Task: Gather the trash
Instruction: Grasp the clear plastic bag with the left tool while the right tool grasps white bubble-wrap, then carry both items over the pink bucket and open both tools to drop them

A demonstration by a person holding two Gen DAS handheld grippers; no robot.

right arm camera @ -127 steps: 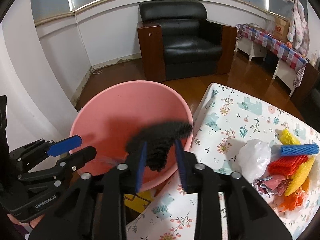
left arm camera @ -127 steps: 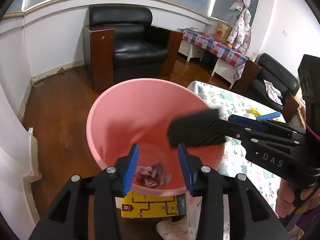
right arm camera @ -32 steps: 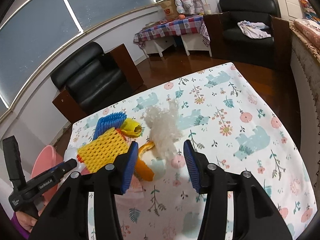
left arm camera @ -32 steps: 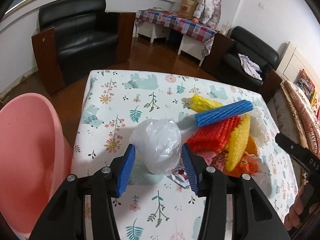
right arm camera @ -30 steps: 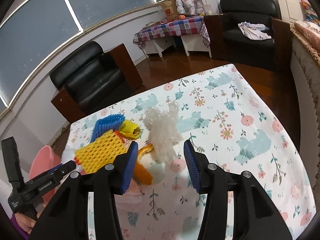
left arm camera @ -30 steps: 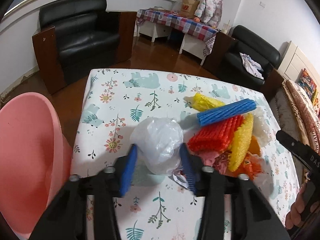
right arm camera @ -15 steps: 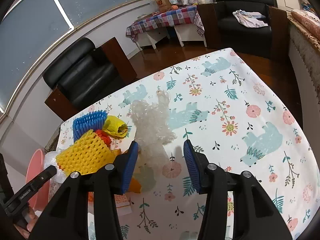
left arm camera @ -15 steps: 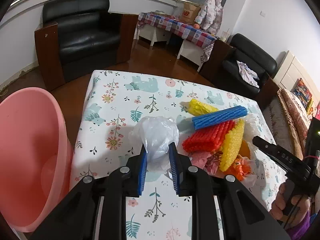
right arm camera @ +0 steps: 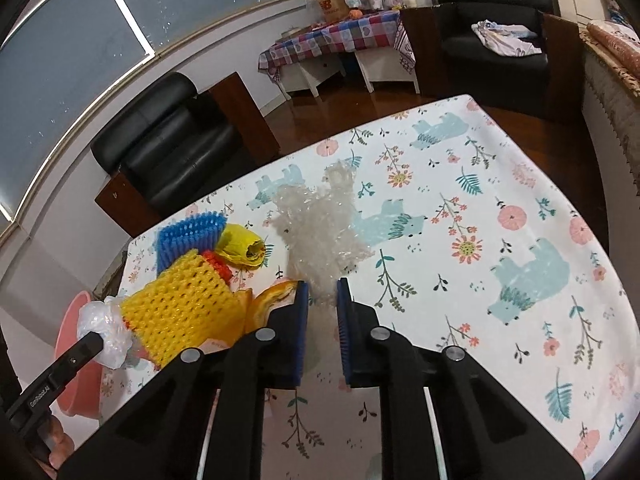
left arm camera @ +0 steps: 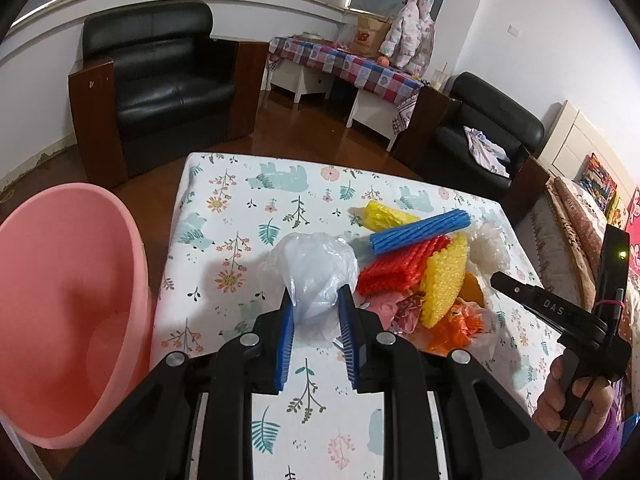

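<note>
Your left tongs (left arm camera: 316, 306) grip the bag (left arm camera: 310, 276); your right tongs (right arm camera: 321, 294) are closing on the wrap (right arm camera: 320, 224) between them. Next, carry both to the bin (left arm camera: 60, 304) at your left.

Black armchair (left arm camera: 160, 84), wood floor (left arm camera: 312, 132), big windows (right arm camera: 80, 40).

A crumpled white plastic bag (left arm camera: 316, 276) bulges up between the left gripper's (left arm camera: 316, 300) blue pads, pinched at its base. To its right lie blue (left arm camera: 420, 231), red (left arm camera: 404, 267) and yellow foam nets (left arm camera: 444, 280). Clear crinkled wrap (right arm camera: 320, 224) is clamped by the closing right gripper (right arm camera: 322, 292).
</note>
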